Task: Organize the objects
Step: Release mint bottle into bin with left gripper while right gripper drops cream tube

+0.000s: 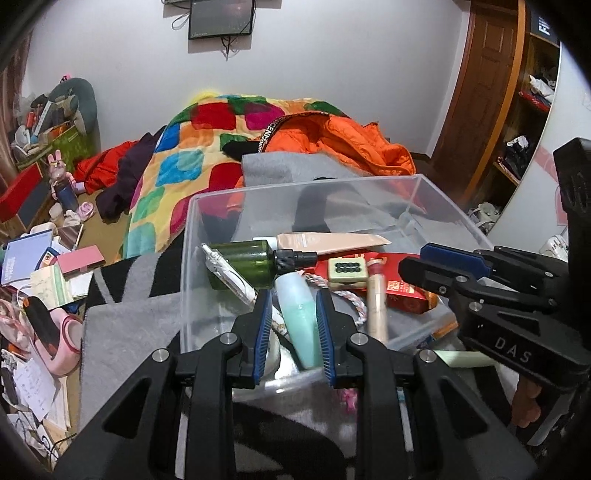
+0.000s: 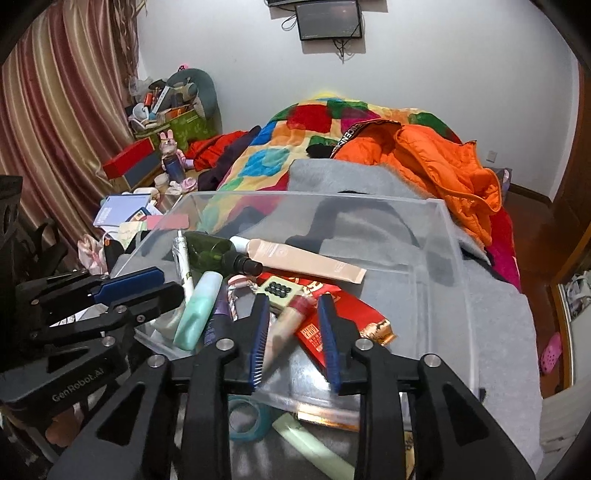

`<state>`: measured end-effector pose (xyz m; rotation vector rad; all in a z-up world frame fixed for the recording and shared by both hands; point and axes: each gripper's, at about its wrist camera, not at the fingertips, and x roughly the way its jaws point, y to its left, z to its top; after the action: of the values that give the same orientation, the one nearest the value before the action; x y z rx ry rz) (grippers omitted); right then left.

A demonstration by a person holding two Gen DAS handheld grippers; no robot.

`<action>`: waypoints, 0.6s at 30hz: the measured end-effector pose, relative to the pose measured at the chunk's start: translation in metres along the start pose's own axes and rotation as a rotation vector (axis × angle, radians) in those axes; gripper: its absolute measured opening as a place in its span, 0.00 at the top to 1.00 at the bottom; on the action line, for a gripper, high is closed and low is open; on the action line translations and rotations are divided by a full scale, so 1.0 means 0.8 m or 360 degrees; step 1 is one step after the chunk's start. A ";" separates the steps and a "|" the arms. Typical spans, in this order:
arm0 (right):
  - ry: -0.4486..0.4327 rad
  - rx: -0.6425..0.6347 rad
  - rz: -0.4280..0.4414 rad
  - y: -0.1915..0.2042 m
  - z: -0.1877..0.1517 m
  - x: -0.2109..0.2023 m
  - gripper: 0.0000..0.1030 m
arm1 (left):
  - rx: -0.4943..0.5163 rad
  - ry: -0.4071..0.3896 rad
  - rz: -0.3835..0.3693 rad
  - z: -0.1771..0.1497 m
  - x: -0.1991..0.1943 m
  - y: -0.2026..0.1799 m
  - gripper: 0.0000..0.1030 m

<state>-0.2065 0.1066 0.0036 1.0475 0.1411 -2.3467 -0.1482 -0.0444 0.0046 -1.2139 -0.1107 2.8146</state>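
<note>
my left claw (image 1: 291, 328) is spread around the mint bottle (image 1: 299, 317), its long axis running along my fingers. my right claw (image 2: 293, 332), also spread, straddles the beige tube (image 2: 286, 325) in the clear bin (image 2: 458, 280).

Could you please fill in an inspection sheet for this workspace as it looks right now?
Surface: grey blanket on a bed, carrying the clear plastic bin.
Job's things: in the bin, a green bottle, mint bottle, peach tube, red packet, beige stick, mahjong-tile item and white pen.
Clutter: books and papers beside the bed; teal tape roll in front of the bin.
Grippers: left gripper open around the mint bottle; right gripper open around the beige stick.
Cables: wires hang under the wall monitor.
Surroundings: patchwork quilt, orange jacket, curtain.
</note>
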 end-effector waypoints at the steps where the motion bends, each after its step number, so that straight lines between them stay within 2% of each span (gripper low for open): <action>1: -0.0005 -0.0003 0.0000 0.000 -0.001 -0.004 0.75 | 0.0006 -0.0010 -0.0008 -0.002 -0.006 -0.001 0.77; 9: -0.0080 -0.0094 -0.0052 0.006 -0.022 -0.050 0.74 | 0.0015 -0.0055 -0.0062 -0.014 -0.038 -0.011 0.77; 12: -0.0097 -0.0133 -0.0048 0.010 -0.034 -0.066 0.69 | 0.0026 -0.0056 -0.0086 -0.022 -0.046 -0.016 0.77; 18: -0.0070 -0.0190 -0.0065 0.012 -0.063 -0.077 0.65 | 0.0078 -0.0018 -0.0108 -0.044 -0.049 -0.030 0.75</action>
<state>-0.1355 0.1422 0.0142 0.9431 0.2848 -2.3640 -0.0953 -0.0230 0.0111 -1.1612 -0.0813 2.7498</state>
